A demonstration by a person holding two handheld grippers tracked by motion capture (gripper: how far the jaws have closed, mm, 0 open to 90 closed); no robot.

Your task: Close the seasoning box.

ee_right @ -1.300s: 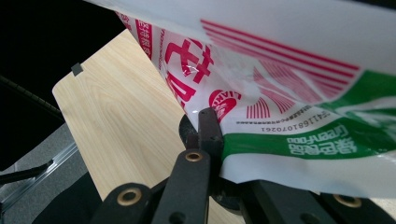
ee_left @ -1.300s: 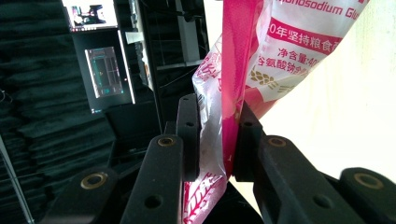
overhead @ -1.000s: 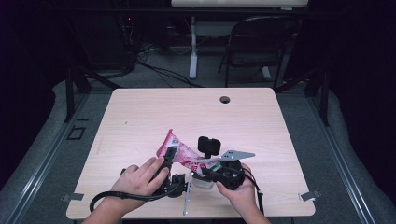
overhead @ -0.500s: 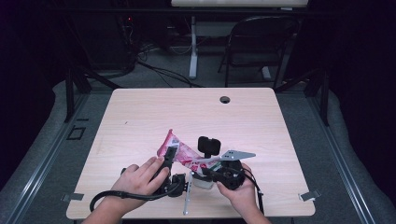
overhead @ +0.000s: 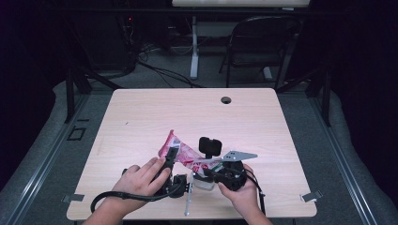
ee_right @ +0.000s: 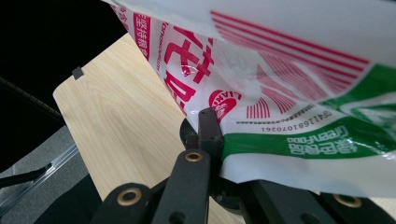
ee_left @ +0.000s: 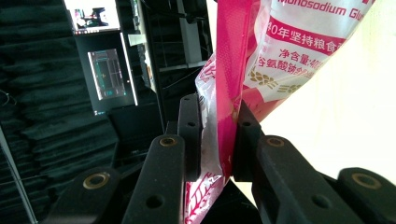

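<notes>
A pink, white and green printed plastic bag [overhead: 184, 155] is stretched between both grippers just above the wooden table [overhead: 141, 117] near its front edge. My left gripper [overhead: 172, 154] is shut on the bag's pink sealed edge [ee_left: 227, 107], which stands pinched between the two black jaws in the left gripper view. At the bag's other end, my right gripper [overhead: 206, 174] is shut on the white and green part of the bag [ee_right: 299, 135]; one jaw shows against the film, the other is hidden under it. A hand holds each gripper.
A small round hole [overhead: 226, 100] sits near the table's far edge. Beyond the table stand a dark folding chair [overhead: 263, 47] and a white post [overhead: 194, 47] on the floor. Cables trail from both grippers over the front edge.
</notes>
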